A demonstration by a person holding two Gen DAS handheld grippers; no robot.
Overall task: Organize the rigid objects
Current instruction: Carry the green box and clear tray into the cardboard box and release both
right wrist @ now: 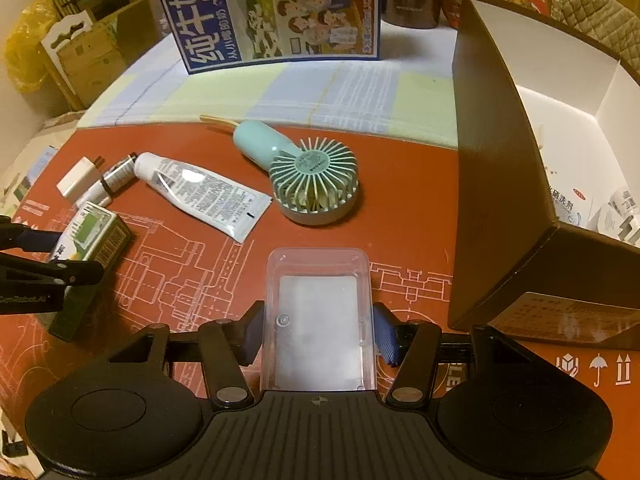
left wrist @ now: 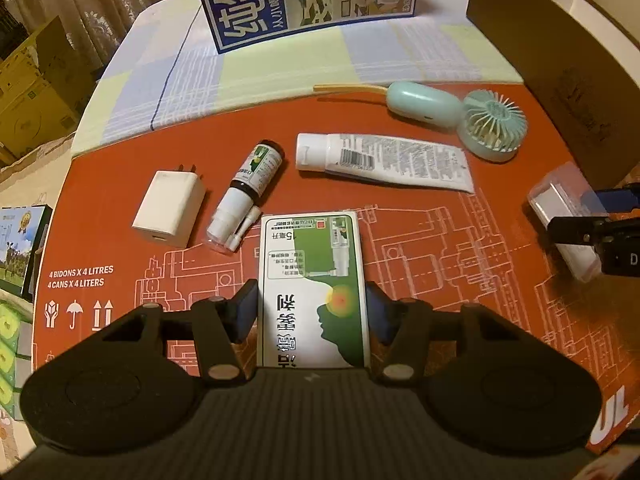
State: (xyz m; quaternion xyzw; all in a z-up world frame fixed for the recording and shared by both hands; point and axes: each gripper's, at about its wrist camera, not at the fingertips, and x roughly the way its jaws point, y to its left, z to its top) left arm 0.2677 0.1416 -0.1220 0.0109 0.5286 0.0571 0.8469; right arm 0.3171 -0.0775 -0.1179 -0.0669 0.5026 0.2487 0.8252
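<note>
My left gripper is shut on a green-and-white medicine box that rests on the red cardboard sheet. My right gripper is shut on a clear plastic case with a white insert. Beyond lie a white charger, a small spray bottle, a white tube and a mint hand fan. The open brown box with a white inside stands at the right. The medicine box and the left gripper also show at the left of the right wrist view.
A blue milk carton stands at the back on a checked cloth. Cardboard boxes are stacked off the table at the left. The brown box holds some packets.
</note>
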